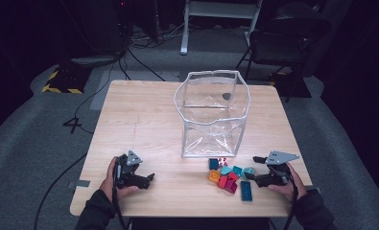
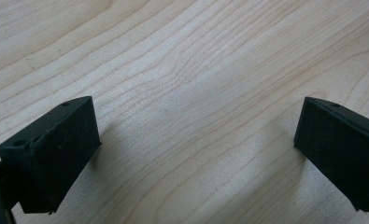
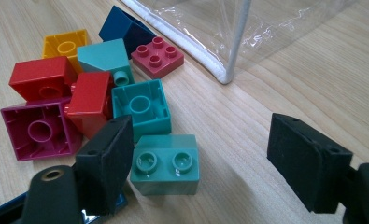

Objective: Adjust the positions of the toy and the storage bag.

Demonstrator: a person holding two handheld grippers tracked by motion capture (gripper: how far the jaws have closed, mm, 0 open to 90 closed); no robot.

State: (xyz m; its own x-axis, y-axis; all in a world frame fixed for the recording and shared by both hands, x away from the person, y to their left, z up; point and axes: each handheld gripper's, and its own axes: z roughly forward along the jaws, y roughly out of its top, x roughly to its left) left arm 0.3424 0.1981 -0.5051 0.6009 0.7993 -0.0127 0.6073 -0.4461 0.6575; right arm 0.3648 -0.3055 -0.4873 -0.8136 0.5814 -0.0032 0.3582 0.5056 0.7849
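A pile of several toy bricks (image 1: 228,177) lies on the wooden table (image 1: 144,124), just in front of a clear plastic bag (image 1: 211,115) that stands open at the top. My right gripper (image 1: 257,170) is open at the pile's right edge. In the right gripper view its jaws straddle a teal two-stud brick (image 3: 166,163), which lies close to the left jaw of the right gripper (image 3: 205,158). Beyond that are a teal upturned brick (image 3: 140,105), red bricks (image 3: 91,98), a magenta brick (image 3: 39,130) and a yellow brick (image 3: 65,44). My left gripper (image 1: 148,176) rests open near the front left; only bare wood lies between the left gripper's (image 2: 196,144) jaws.
A dark blue long brick (image 1: 246,190) lies at the front of the pile. The bag's corner seam (image 3: 229,70) stands just beyond the bricks. A dark chair (image 1: 288,38) and floor cables (image 1: 129,52) are behind the table.
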